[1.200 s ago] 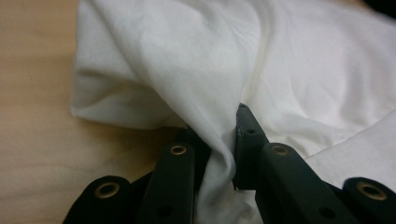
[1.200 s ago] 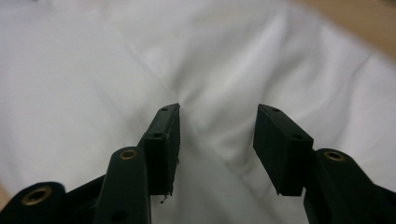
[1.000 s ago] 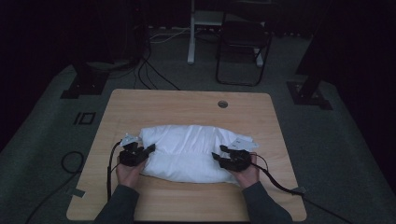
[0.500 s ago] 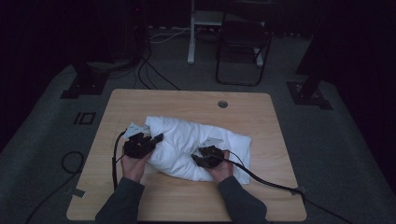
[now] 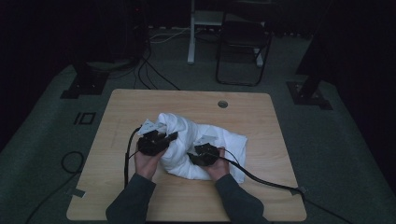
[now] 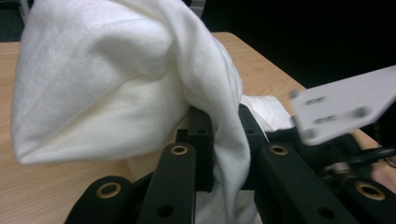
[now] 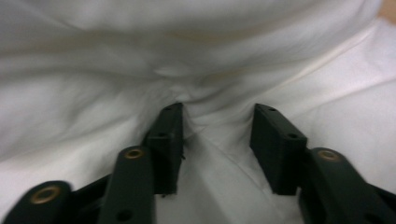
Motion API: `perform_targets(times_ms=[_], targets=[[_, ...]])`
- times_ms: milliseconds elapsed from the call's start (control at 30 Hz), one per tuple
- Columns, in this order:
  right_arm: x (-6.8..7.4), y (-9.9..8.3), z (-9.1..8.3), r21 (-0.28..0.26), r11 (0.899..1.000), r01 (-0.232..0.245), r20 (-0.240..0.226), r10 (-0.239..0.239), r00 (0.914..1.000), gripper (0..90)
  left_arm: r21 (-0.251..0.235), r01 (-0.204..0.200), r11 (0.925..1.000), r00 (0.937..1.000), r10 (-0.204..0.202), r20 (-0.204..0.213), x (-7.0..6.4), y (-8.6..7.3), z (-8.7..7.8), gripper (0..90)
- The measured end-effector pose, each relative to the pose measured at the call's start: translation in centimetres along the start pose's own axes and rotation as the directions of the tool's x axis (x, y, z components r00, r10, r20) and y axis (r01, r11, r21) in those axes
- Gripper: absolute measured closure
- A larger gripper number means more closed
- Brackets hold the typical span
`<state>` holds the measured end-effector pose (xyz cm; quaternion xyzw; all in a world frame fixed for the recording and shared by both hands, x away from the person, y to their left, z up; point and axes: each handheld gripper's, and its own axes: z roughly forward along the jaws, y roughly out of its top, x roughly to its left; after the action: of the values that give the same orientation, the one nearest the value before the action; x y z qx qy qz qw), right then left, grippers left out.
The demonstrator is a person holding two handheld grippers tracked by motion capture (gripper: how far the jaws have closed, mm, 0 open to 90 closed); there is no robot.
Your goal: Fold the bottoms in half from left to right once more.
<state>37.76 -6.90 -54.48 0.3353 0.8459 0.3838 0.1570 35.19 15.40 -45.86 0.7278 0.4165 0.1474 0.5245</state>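
Note:
A white pillow (image 5: 189, 135) lies bunched on the wooden table (image 5: 135, 105), its left end raised and folded toward the middle. My left gripper (image 5: 161, 139) is at that raised end; in the left gripper view the gripper (image 6: 224, 119) is shut on a fold of the pillow's white cloth (image 6: 116, 79). My right gripper (image 5: 201, 151) is at the pillow's near edge, close beside the left one. In the right gripper view its jaws (image 7: 217, 112) hold a thick bunch of the white cloth (image 7: 196, 56), with creases running in to the tips.
A round cable hole (image 5: 222, 103) sits in the table's far side. Beyond the table stand a dark chair (image 5: 243, 42) and a white post (image 5: 191, 32). Cables (image 5: 149, 70) cross the floor at the left. The right gripper's cable (image 5: 266, 179) trails over the table's near right.
Both grippers have come inward toward each other. The left end of the pillow has been lifted and folded over toward the centre, so the flat pillow is now bunched.

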Motion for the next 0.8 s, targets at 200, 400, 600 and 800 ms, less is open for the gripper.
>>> perform_targets(times_ms=[200, 400, 600, 800], targets=[[-0.7, -0.6, -2.7, -0.002, 0.999, 0.042, 0.071, -0.042, 0.9966, 46.8, 0.006, 0.008, 0.9999, 1.0, -0.008, 0.004, -0.1, 0.0, 0.1, 81.5], [-1.2, -1.1, -2.0, 0.015, 1.0, 0.008, -0.037, -0.008, 0.9993, 43.4, 0.015, -0.008, 0.9999, 0.9998, 0.007, 0.018, -0.9, 0.2, 0.8, 81.4], [-3.2, -2.0, -5.7, -0.072, 0.997, 0.005, 0.047, -0.002, 0.9989, 43.9, 0.024, -0.01, 0.9997, 0.9994, 0.009, 0.034, -1.5, 0.1, 1.7, 81.4], [-6.5, -4.5, -5.3, 0.034, 0.995, -0.096, 0.101, 0.092, 0.9906, 43.6, 0.025, -0.005, 0.9997, 0.9986, 0.003, 0.052, -2.3, 0.2, 2.7, 81.4]])
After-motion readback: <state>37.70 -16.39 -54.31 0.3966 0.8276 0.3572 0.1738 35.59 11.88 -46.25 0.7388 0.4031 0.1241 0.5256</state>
